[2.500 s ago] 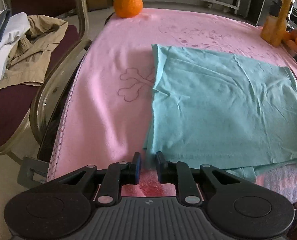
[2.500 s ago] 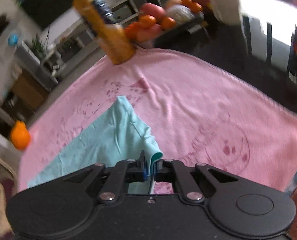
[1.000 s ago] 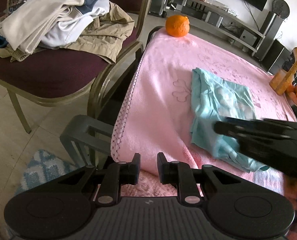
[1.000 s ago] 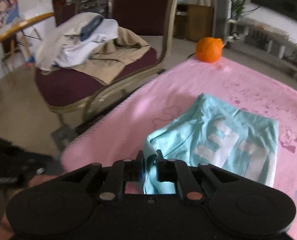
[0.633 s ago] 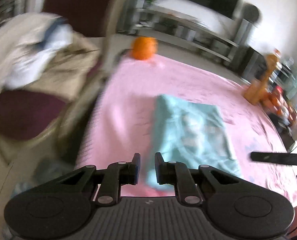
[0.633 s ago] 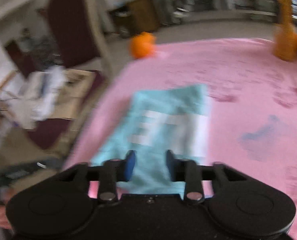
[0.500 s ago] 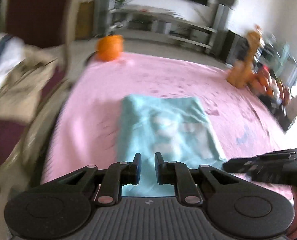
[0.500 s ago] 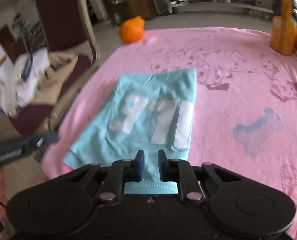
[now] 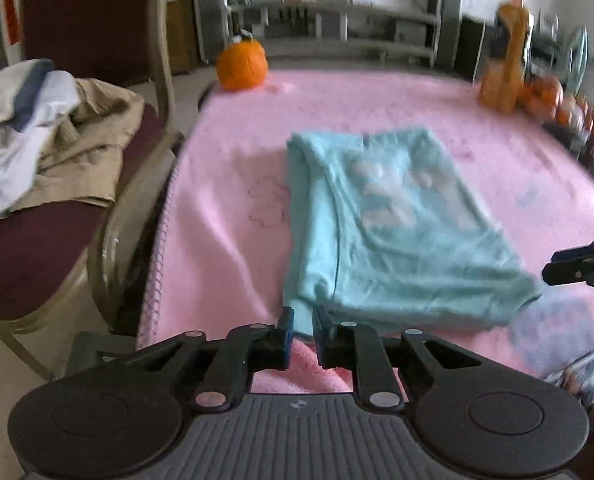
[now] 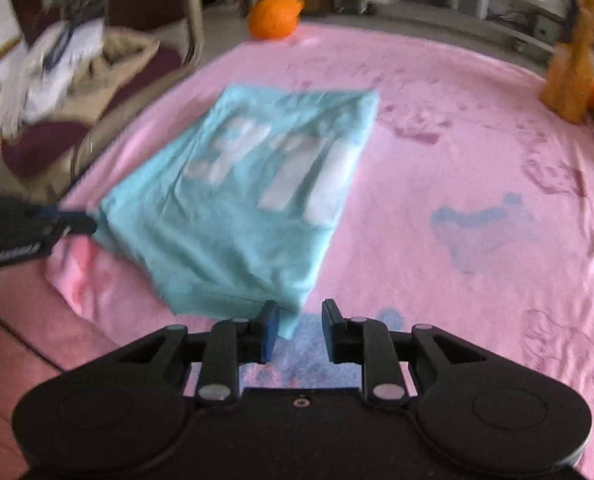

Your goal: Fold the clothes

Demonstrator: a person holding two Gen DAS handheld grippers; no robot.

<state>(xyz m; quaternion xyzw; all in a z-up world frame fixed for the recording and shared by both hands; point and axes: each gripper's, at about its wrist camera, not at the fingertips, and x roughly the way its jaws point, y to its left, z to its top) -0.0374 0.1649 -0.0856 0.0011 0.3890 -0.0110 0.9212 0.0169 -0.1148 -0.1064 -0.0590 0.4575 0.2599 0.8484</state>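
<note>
A teal shirt (image 9: 397, 240) with white print lies folded into a long rectangle on the pink blanket (image 9: 225, 200). My left gripper (image 9: 304, 326) sits at the shirt's near left corner; a strip of teal cloth fills its narrow gap as the jaws are opening. In the right wrist view the shirt (image 10: 249, 208) stretches away from my right gripper (image 10: 299, 324). Its jaws are opening, and the near right corner lies slack by the left finger, unpinched. Each gripper shows in the other's view: the right gripper (image 9: 549, 274) and the left gripper (image 10: 85, 220).
An orange fruit (image 9: 242, 65) rests at the blanket's far edge. A juice bottle (image 9: 505, 60) and several oranges (image 9: 549, 96) stand at the far right. To the left, a chair (image 9: 37, 260) carries a pile of clothes (image 9: 37, 148) by the table edge.
The right gripper carried a shirt edge across, laid it down and let go; its jaws now stand wider. The left gripper moved to the shirt's near left corner.
</note>
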